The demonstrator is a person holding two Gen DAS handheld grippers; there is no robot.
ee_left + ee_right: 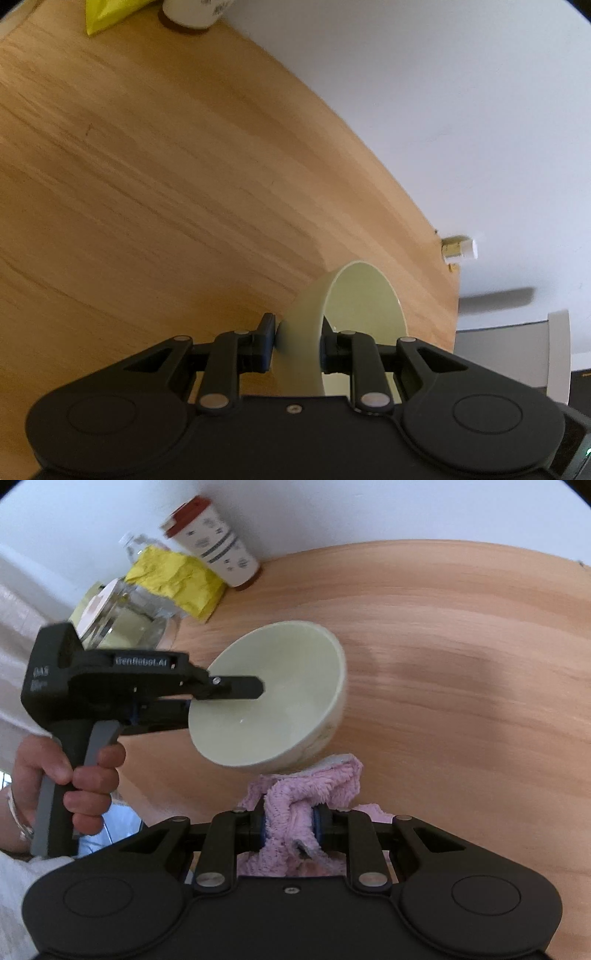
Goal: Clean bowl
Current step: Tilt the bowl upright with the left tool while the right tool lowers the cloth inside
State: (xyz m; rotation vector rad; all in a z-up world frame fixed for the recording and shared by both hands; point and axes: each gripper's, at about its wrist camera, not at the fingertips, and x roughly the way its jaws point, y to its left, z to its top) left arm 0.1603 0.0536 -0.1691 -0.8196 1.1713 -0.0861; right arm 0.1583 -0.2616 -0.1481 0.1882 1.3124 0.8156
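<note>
Wood table [461, 664] fills both views; its far edge runs against a white wall [443, 92], and in the left wrist view a side edge drops off at the right, with a white panel [558, 354] past it. Wide bare wood to the right of the bowl in the right wrist view and to the left of it in the left wrist view. Clutter is packed in the far left corner by the wall: glass jar [122, 616], yellow bag [177, 579], clear bottle [135, 541] behind the bag, white cup [218, 539] with red lid beside it, all well apart from the bowl. Bowl [273, 694], pale green, is held tilted above the table, opening toward the right wrist camera. Left gripper [255, 698] pinches the bowl's rim wall, one finger inside, one outside under the rim; left wrist view shows the same, both pads tight on the wall [299, 343]. Left hand [62, 782] squeezes the handle, bracelet on the wrist. Right gripper [290, 830] is clamped on a pink cloth [314, 786], which is bunched just below the bowl's lower edge; contact with the bowl can't be told. Small yellow-white thing [458, 249] at the table's far right edge, blurred.
</note>
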